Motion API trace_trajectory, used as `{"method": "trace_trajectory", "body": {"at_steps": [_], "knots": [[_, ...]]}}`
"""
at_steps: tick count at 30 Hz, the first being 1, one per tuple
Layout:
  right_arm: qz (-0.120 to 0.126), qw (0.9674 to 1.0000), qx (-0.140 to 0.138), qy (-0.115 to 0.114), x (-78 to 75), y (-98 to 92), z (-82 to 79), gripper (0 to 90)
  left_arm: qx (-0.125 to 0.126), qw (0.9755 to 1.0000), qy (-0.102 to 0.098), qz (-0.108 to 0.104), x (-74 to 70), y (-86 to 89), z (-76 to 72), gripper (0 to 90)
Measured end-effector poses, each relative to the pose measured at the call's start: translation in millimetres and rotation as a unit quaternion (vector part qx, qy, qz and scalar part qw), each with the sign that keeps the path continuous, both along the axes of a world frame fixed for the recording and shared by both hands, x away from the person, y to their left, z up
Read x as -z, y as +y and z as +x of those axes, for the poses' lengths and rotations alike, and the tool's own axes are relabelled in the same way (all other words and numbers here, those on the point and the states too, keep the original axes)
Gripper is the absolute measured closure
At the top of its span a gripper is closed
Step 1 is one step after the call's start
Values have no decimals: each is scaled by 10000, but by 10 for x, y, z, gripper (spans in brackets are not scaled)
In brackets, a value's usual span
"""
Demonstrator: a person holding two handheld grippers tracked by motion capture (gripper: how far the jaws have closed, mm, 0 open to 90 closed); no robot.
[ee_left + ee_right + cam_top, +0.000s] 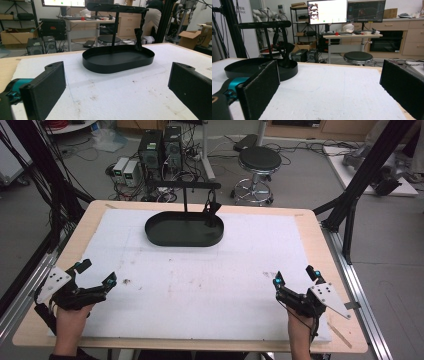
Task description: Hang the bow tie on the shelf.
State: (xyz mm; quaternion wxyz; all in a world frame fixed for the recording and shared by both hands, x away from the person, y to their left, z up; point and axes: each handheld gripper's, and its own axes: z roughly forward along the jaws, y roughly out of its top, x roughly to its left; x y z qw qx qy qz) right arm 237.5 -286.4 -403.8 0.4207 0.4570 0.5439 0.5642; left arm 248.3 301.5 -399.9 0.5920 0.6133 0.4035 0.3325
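Resting low at about seven o'clock on the wooden worktop [310, 227], the left hand-held gripper [96, 273] has its two black jaws spread wide with nothing between them. At about five o'clock the right hand-held gripper [295, 275] sits likewise, jaws wide apart and empty. A white foam sheet [200, 285] covers most of the worktop, marked with faint brown smudges. Toward twelve o'clock, well apart from both grippers, stands a black oval metal tray [184, 231] with a low wall; a thin black post rises from it and carries a black horizontal bar [182, 185] overhead. From the bar's one-o'clock end hangs a small dark crumpled object [212, 209], its lower end reaching down inside the tray near the wall. In the left gripper view the tray [117, 61] lies straight ahead between the jaws; in the right gripper view it [257, 67] sits off toward ten o'clock.
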Motion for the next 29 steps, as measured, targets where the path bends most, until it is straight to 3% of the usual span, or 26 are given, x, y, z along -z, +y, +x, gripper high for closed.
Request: {"method": "trace_trajectory", "body": {"at_steps": [21, 29], "knots": [[38, 10000, 54, 12, 47, -23, -5, 19, 19, 10000, -18, 17, -3, -8, -1, 18], [-79, 10000, 25, -2, 45, 5, -3, 19, 27, 10000, -18, 2, -1, -4, -1, 18]]}}
